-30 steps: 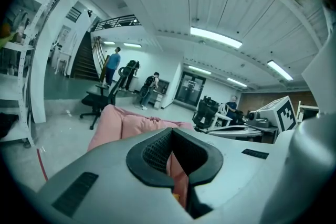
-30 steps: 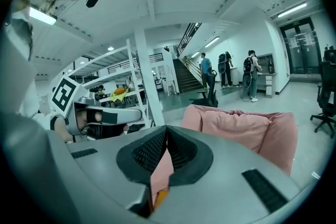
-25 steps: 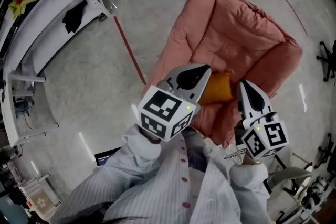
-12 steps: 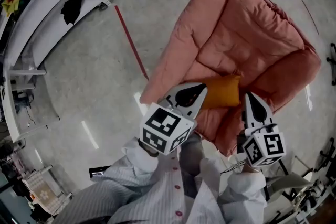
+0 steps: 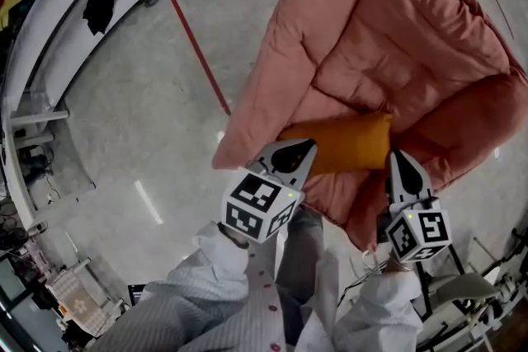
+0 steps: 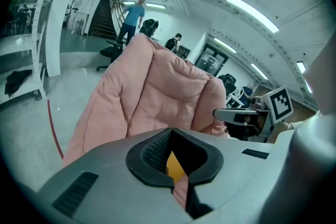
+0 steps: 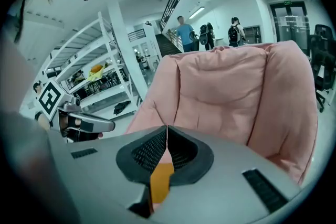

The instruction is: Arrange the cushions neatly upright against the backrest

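Note:
An orange cushion [image 5: 345, 143] lies flat along the front of the seat of a padded pink armchair [image 5: 396, 37]. My left gripper [image 5: 307, 144] is shut and empty, its tip just before the cushion's left end. At the cushion's right end my right gripper [image 5: 396, 154] is likewise shut, holding nothing. In the left gripper view the closed jaws [image 6: 171, 130] point at the pink backrest [image 6: 157, 86], and a sliver of the orange cushion [image 6: 176, 166] shows below them. The right gripper view shows the same: shut jaws [image 7: 167, 126], the cushion [image 7: 160, 182] beneath, the backrest [image 7: 231, 92] beyond.
White shelving racks [image 5: 49, 21] stand at the left across a grey floor with a red line [image 5: 198, 53]. A metal chair frame [image 5: 462, 288] is at the lower right. People [image 7: 185, 33] and office chairs [image 6: 113, 52] are far behind the armchair.
Both grippers have sunk toward the seat, staying shut. The armchair and orange cushion now fill more of the head view, and the cushion shows fully between the two tips.

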`<state>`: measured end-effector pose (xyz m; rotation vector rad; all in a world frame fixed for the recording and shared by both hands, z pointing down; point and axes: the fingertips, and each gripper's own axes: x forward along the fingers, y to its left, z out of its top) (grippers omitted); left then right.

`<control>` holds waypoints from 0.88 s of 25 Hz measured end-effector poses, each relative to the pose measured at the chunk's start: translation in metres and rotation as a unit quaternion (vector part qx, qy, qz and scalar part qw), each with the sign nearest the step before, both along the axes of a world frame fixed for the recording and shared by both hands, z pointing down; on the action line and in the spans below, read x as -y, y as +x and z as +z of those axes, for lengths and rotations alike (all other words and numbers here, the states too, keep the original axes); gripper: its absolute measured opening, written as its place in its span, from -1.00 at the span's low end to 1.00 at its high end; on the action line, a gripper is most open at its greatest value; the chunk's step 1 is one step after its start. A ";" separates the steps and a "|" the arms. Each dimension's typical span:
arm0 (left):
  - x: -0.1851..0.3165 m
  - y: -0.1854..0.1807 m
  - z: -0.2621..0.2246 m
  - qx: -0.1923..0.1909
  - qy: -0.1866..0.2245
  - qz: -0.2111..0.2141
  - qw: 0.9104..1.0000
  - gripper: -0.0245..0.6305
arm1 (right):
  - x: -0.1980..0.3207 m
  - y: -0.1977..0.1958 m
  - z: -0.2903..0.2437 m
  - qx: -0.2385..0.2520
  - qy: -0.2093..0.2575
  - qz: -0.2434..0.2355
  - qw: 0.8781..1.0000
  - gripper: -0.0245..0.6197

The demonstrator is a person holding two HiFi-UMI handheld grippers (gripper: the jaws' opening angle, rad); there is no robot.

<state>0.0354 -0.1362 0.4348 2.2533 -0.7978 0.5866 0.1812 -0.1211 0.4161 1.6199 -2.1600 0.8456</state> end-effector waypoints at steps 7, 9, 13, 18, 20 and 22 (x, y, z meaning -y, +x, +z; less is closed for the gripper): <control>0.003 -0.018 0.065 0.028 -0.028 -0.004 0.999 -0.89 | 0.004 0.006 0.061 -0.013 -0.030 0.017 0.999 -0.88; 0.000 -0.021 0.083 0.038 -0.037 -0.006 0.999 -0.90 | 0.003 0.009 0.078 -0.012 -0.040 0.017 0.999 -0.88; -0.004 -0.026 0.114 0.044 -0.059 -0.011 0.997 -0.89 | 0.003 0.022 0.108 -0.026 -0.058 0.009 0.998 -0.88; -0.010 -0.033 0.139 0.062 -0.082 -0.017 0.995 -0.89 | 0.004 0.039 0.130 -0.031 -0.079 0.014 0.996 -0.88; -0.012 -0.037 0.154 0.070 -0.088 -0.018 0.993 -0.89 | 0.005 0.042 0.146 -0.033 -0.086 0.015 0.996 -0.88; -0.015 -0.042 0.168 0.077 -0.095 -0.018 0.992 -0.89 | 0.004 0.041 0.160 -0.036 -0.095 0.014 0.995 -0.88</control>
